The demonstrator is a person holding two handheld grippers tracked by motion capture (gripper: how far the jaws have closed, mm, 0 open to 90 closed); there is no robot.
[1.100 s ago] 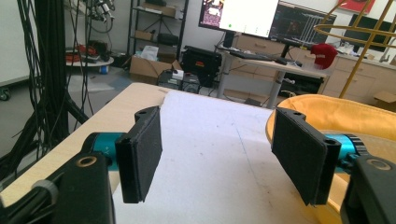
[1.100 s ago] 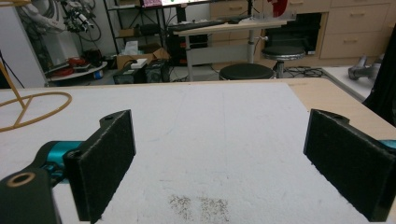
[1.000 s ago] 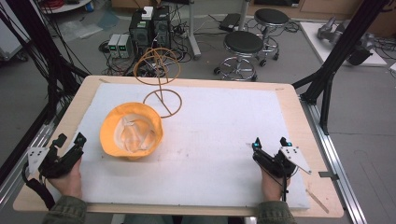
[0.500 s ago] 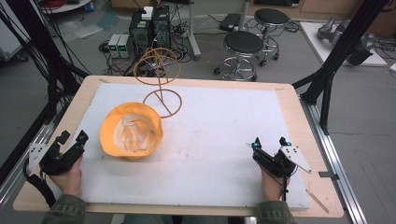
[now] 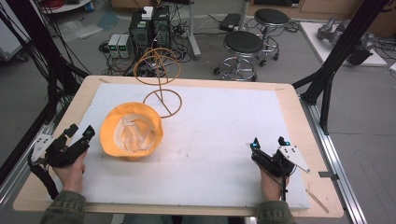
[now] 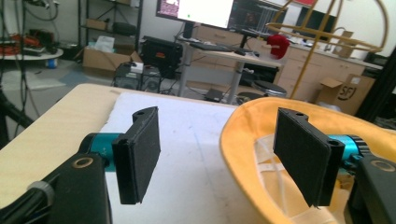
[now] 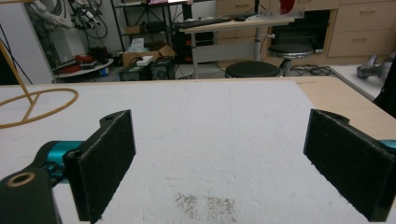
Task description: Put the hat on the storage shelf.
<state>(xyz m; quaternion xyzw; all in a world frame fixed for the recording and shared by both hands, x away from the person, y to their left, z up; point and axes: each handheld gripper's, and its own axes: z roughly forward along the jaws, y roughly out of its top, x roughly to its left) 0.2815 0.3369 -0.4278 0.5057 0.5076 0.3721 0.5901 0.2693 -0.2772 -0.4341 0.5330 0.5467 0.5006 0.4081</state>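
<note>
I have the left gripper [image 5: 78, 134] spread, just beside the orange hat [image 5: 131, 131], which lies crown-down near the wire stand [image 5: 159, 79]. Right gripper [image 5: 268, 143] spread, well apart. Risk: soft brim may fold or slide if I pinch shallow

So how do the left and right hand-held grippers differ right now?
The left hand-held gripper sits at the table's left edge, right beside the upturned orange hat; its view shows one jaw over the hat's brim. The right hand-held gripper sits near the right edge over bare white mat, far from the hat. Both are open and hold nothing.
</note>
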